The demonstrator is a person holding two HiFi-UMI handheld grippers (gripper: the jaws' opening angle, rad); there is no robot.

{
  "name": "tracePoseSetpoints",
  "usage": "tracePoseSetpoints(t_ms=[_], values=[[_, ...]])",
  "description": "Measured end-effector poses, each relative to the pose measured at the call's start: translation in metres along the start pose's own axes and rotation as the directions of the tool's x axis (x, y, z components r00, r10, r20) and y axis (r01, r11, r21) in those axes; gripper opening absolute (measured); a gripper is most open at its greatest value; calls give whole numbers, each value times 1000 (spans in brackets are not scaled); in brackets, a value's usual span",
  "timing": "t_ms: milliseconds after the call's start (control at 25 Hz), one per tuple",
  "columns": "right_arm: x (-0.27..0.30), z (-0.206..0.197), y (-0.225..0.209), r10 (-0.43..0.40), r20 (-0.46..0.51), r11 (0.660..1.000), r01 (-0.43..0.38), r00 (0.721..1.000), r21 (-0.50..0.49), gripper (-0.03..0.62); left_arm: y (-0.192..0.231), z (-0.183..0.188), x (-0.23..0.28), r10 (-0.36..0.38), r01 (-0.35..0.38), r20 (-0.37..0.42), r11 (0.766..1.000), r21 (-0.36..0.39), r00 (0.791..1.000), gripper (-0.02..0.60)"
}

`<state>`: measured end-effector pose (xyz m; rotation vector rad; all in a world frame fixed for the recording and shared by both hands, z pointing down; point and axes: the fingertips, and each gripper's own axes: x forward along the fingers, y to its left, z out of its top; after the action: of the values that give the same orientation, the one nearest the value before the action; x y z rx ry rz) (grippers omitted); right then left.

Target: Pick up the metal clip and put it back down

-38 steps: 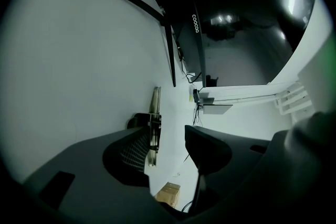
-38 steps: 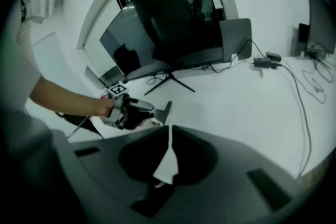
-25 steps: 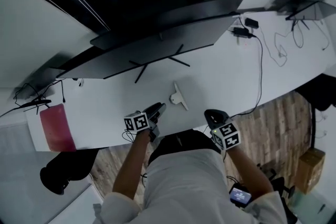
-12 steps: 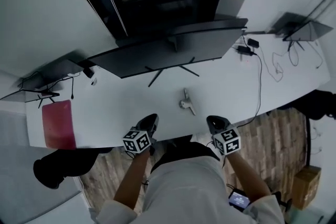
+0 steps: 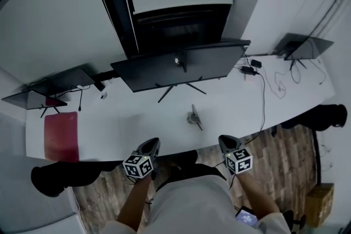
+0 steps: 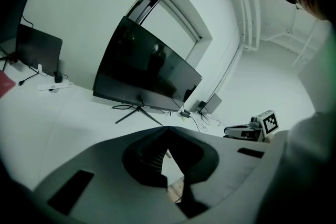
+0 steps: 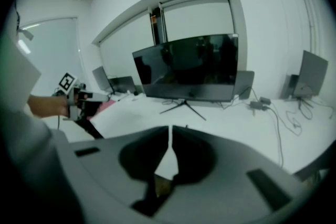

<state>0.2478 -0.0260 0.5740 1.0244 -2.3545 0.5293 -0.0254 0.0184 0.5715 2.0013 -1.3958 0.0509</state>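
Note:
The metal clip (image 5: 193, 117) lies on the white table (image 5: 120, 123), in front of the big monitor's stand, with neither gripper touching it. My left gripper (image 5: 152, 143) hovers at the table's front edge, to the left of the clip and nearer to me. Its jaws have just been closing; in the left gripper view the tips (image 6: 168, 128) meet with nothing between them. My right gripper (image 5: 225, 141) hangs at the front edge right of the clip. Its jaws (image 7: 170, 129) are shut and hold nothing.
A wide dark monitor (image 5: 181, 66) on a splayed stand spans the back of the table. A red pad (image 5: 61, 136) lies at the left end. Cables and an adapter (image 5: 249, 70) run to the right. Smaller screens stand at the far left (image 5: 46, 93) and far right (image 5: 304, 45).
Both grippers have drawn back from the clip to the table's front edge and risen. The left jaws went from open to shut. The clip stays on the table.

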Motion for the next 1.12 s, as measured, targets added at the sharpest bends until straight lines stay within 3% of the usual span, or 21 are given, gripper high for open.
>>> tracePoseSetpoints(t_ms=[320, 600, 1120], values=[[-44, -14, 22, -45, 39, 999, 45, 998, 16, 37, -23, -8, -36, -22, 21, 16, 998, 61, 1000, 31], [-76, -24, 26, -77, 63, 997, 76, 995, 22, 37, -43, -11, -59, -47, 45, 7, 986, 161, 999, 31], [-100, -6, -10, -56, 119, 998, 57, 991, -5, 37, -85, -6, -46, -16, 6, 59, 984, 177, 998, 31]])
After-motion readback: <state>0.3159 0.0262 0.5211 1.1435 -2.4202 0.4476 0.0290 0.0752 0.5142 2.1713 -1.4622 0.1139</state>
